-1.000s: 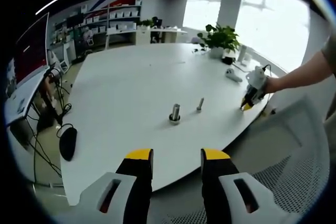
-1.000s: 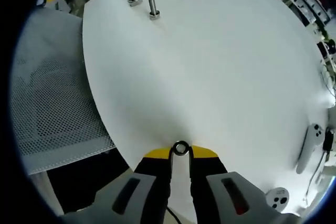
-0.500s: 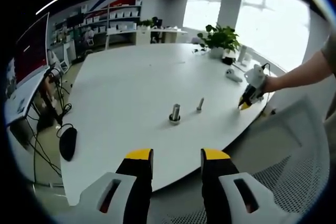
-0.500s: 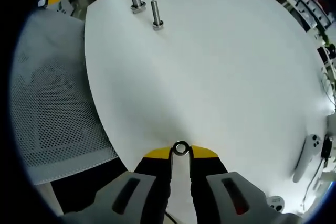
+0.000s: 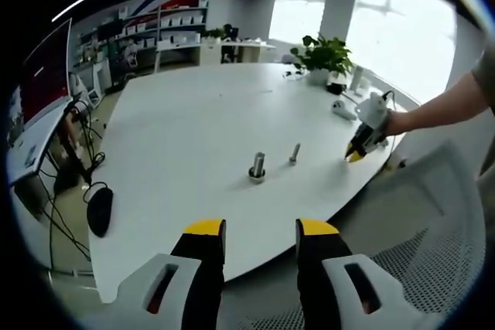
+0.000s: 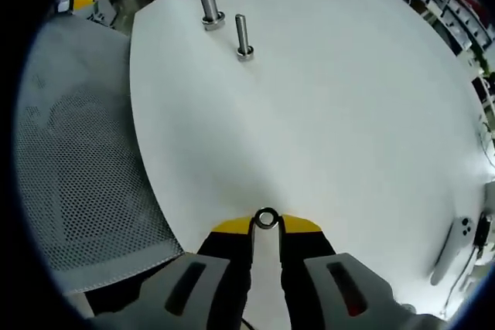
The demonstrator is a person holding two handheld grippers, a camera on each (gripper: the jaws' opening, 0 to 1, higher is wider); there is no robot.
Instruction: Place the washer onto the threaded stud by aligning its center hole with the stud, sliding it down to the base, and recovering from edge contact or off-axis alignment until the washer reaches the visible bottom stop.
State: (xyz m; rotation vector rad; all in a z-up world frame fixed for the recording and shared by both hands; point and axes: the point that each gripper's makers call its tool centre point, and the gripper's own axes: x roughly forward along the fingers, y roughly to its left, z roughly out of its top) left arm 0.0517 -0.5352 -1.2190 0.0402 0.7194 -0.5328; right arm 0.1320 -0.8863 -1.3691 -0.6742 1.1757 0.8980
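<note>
Yellow-tipped jaws of the right gripper [image 6: 266, 223] are clenched on the washer [image 6: 266, 219], a small metal ring pinched edge-on with its hole open toward the camera. Beyond it the white table [image 6: 325, 113] runs out to two upright studs: the thinner stud [image 6: 244, 36] stands nearer, the thicker stud [image 6: 209, 8] just past it and to its left. Both lie well ahead and left of the washer, their long axes vertical, so the ring probably needs carrying forward and turning flat above a stud. The left gripper [image 5: 260, 231] hangs off the table's near edge, jaws released and empty; the right gripper is the one nearer the studs.
</note>
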